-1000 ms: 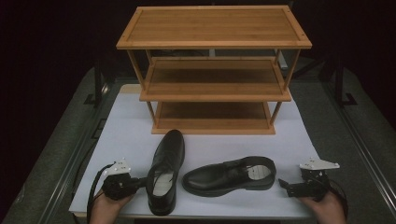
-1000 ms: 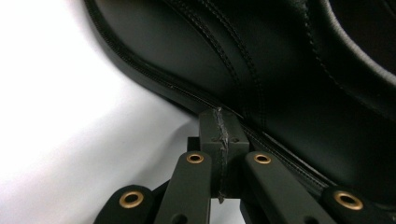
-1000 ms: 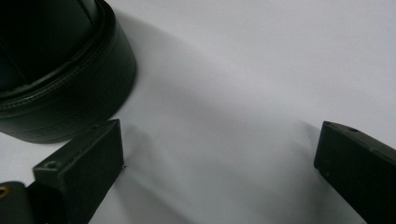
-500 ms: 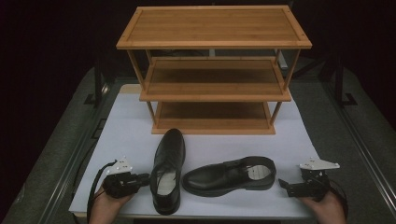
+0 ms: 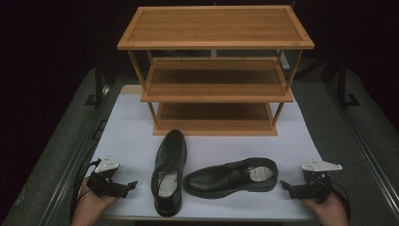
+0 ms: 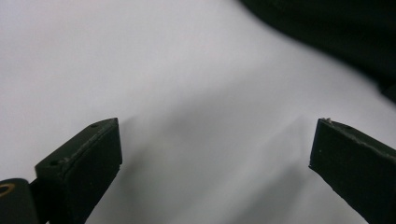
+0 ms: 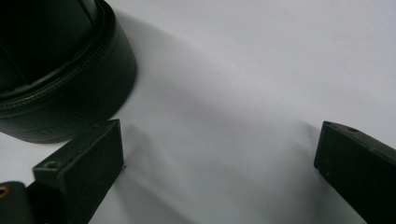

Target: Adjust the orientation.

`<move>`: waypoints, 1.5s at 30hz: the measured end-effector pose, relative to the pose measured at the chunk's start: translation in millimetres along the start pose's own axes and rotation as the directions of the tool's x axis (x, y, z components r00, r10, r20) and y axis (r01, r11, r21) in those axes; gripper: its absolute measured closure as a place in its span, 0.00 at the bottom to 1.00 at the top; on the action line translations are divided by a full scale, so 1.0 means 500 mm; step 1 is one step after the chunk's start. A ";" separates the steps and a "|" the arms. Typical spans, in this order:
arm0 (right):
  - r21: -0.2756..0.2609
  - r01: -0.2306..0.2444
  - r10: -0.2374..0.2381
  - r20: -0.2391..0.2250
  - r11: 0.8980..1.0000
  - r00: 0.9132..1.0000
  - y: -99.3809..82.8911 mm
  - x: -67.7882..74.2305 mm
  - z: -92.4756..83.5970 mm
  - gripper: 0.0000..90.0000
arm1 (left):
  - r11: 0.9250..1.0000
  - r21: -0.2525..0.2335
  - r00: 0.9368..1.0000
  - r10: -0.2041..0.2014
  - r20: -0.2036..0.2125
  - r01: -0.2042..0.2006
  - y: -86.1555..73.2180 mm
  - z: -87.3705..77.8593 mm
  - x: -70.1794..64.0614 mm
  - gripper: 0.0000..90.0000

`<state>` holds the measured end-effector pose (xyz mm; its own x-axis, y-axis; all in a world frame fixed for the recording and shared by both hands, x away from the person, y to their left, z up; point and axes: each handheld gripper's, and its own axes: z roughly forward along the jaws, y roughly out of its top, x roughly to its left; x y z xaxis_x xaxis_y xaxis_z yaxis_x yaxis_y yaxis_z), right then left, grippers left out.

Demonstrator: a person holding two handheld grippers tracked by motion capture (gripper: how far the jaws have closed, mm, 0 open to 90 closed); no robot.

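Two black leather shoes lie on a white sheet [image 5: 131, 127]. One shoe [image 5: 168, 172] points away from me, toe toward the rack. The other shoe [image 5: 230, 177] lies crosswise, with its heel to the right. My left gripper [image 5: 129, 186] rests at the front left, a short gap from the first shoe. Its jaws have just been opening and stand wide apart [image 6: 215, 154] over bare sheet, with nothing between them. My right gripper [image 5: 285, 187] sits open just right of the crosswise shoe's heel [image 7: 56, 70], not touching it.
A three-tier bamboo shoe rack [image 5: 215, 70] stands at the back of the sheet with bare shelves. Dark grey table margins and black rails run along both sides. A dark shoe edge [image 6: 336, 32] shows at the upper right of the left gripper view.
My left gripper has drawn back to the left, away from the lengthwise shoe, and its jaws have gone from shut to wide open. The right gripper has stayed put.
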<state>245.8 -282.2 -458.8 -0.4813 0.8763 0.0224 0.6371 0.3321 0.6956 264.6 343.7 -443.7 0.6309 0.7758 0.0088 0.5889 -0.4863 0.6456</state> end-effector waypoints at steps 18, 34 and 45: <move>-0.001 -0.007 0.007 -0.005 1.000 1.000 0.006 -0.007 -0.008 0.13 | 0.998 -0.060 1.000 0.014 0.003 -0.014 -0.016 0.005 0.005 0.00; -0.111 -0.001 -0.013 -0.123 0.994 0.992 0.075 -0.039 -0.026 0.85 | 0.998 -0.063 1.000 0.015 0.001 -0.015 -0.017 0.005 0.005 0.00; -0.081 0.081 -0.099 -0.250 0.993 0.963 0.110 -0.042 0.029 1.00 | 0.998 -0.062 1.000 0.014 0.001 -0.014 -0.017 0.005 0.005 0.00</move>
<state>299.6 -277.4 -431.6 -0.6772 0.7238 0.1323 0.5449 0.3725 0.7512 262.4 348.8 -451.1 0.6397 0.7684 0.0172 0.5473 -0.4711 0.6918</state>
